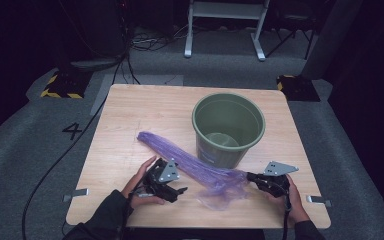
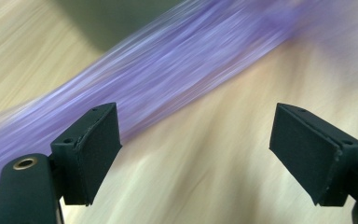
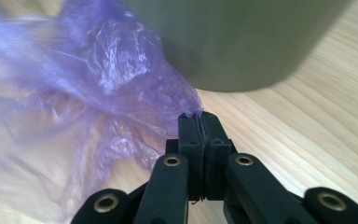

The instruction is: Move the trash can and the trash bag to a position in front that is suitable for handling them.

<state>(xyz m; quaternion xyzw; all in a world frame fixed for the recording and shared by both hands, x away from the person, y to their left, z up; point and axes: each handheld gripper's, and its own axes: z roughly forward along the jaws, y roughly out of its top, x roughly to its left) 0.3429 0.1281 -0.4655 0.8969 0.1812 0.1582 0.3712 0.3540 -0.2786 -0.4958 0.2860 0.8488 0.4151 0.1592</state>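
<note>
Bag (image 1: 190, 162), purple, stretches on the table (image 1: 130, 115) from centre-left down to lower right, crumpled end pinched by the right gripper (image 1: 250, 176). Left gripper (image 1: 180, 191), jaws spread, probably sits just below it.

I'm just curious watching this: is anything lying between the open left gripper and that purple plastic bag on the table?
Nothing visible does. The left gripper has its fingers spread, with bare table between them and the purple bag just beyond. The right gripper already pinches the bag's end beside the green bucket.
</note>
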